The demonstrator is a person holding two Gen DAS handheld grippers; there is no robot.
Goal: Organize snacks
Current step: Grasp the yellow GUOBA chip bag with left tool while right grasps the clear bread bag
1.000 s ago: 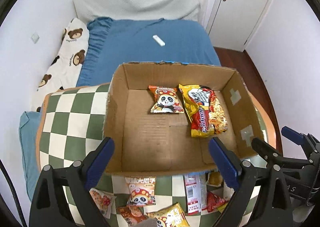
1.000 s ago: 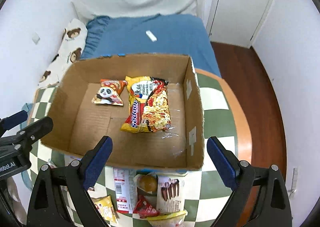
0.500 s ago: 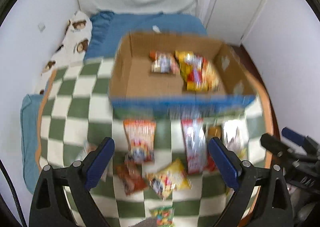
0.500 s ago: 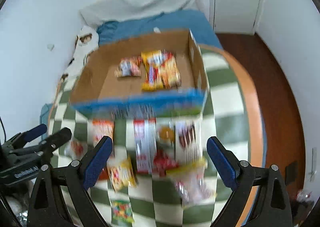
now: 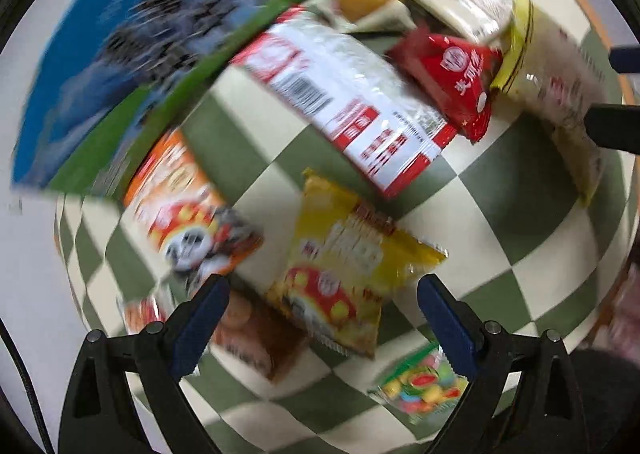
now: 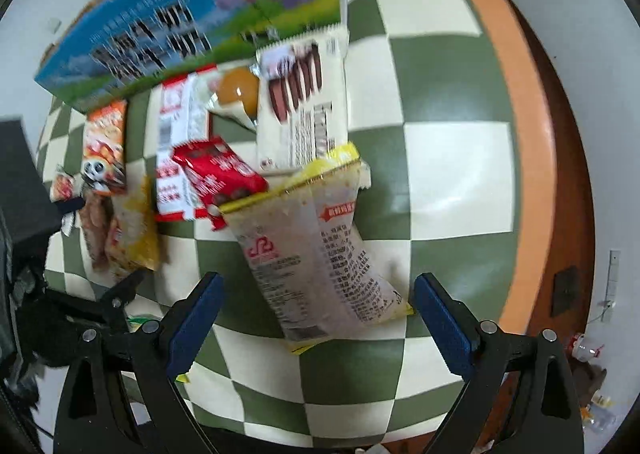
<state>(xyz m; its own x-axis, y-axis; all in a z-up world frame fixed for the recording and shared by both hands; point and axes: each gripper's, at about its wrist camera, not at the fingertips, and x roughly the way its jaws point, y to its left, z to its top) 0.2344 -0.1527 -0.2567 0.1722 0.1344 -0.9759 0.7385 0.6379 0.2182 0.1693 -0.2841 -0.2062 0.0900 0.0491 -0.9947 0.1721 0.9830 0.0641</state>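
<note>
Loose snack packets lie on the checkered table in front of the cardboard box (image 6: 192,26). My left gripper (image 5: 324,314) is open and points down over a yellow packet (image 5: 344,274), which lies between its fingers untouched. An orange panda packet (image 5: 188,210) and a brown packet (image 5: 256,338) lie to its left, with a long red-and-white packet (image 5: 344,94) beyond. My right gripper (image 6: 316,314) is open above a pale bag with yellow ends (image 6: 316,246). A red packet (image 6: 220,174) and a chocolate-stick packet (image 6: 300,102) lie just beyond that bag.
The box's blue printed side (image 5: 100,54) stands close behind the packets. A candy packet (image 5: 420,386) lies by my left gripper's right finger. The table's orange rim (image 6: 528,134) curves on the right, with wooden floor (image 6: 568,174) past it. The left view is motion-blurred.
Both grippers have dropped from above the open box to the packets in front of it. The left view has also rolled. Both stay open.
</note>
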